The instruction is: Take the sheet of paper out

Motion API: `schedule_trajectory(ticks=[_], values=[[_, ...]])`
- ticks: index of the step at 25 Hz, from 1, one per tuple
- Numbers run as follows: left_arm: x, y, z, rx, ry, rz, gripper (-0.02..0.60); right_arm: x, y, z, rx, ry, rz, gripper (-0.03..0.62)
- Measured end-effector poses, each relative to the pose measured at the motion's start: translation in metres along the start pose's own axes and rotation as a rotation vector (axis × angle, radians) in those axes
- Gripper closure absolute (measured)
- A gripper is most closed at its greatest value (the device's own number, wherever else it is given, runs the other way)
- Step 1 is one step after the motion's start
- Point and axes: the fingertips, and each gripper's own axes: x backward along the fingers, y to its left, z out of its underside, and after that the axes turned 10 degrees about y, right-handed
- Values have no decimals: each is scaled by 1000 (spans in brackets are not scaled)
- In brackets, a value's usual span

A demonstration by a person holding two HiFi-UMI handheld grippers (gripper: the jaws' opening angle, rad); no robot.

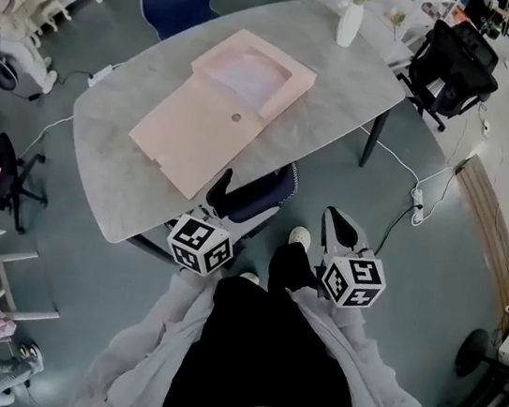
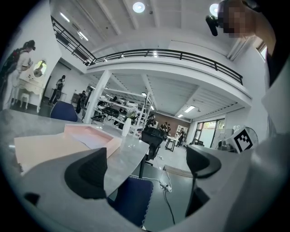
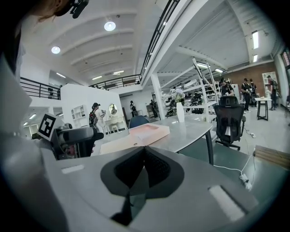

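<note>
Paper: sheet of paper (image 1: 247, 78) lies in the far half of the open pink box (image 1: 199, 133) on the surface (image 1: 347, 88); we judge it not yet touched
Left tongs (image 2: 145, 166): spread wide, empty; short of the near edge
Right tongs (image 3: 144, 170): pressed together, nothing between them
Bearing: sheet well ahead of our left tongs, ahead and leftward of our right; box's long axis slants away to the right; we judge the left nearer

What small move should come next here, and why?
Probably reach the left claw forward to the open box: it is open, the right claw is shut, both hang short of the table, and the paper lies in the box.
</note>
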Motion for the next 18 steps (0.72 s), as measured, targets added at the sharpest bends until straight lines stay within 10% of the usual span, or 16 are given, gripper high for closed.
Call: schedule_trajectory(ticks=[18], values=[[-88, 56, -54, 54, -32, -186, 41, -98, -71, -72, 68, 63, -187, 585]])
